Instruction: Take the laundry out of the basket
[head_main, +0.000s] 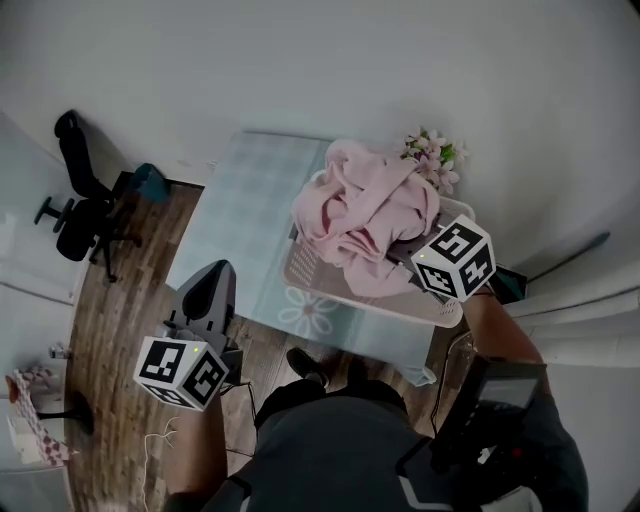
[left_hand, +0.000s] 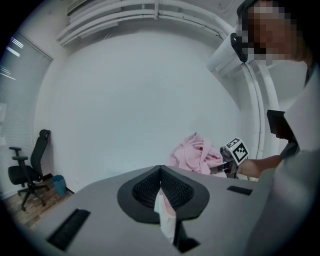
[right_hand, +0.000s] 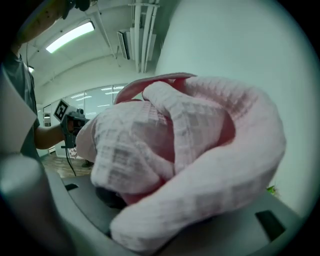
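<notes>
**Pink laundry gripped over the basket**

A pale checked table (head_main: 245, 205) fills the middle of the head view, standing against the wall. On its end at 4 o'clock sits the white basket (head_main: 335, 295). The pink laundry (head_main: 365, 215) is bunched in a heap above the basket's rim, at 1 o'clock from the centre of the view, and its lower folds hang down over the basket. A black office chair (head_main: 80, 205) stands on the wooden floor at 9 o'clock, well apart from the table.

The right gripper (head_main: 398, 252) comes in from 4 o'clock of the heap and is clamped on the laundry. In the right gripper view the cloth (right_hand: 190, 150) bulges over both jaws.

The left gripper (head_main: 205, 288) hangs at 8 o'clock, off the table's near edge. Its jaws (left_hand: 161, 192) are drawn together, with only a thin pale sliver showing between them.

A small bunch of flowers (head_main: 432, 158) stands at 1 o'clock of the basket.
</notes>
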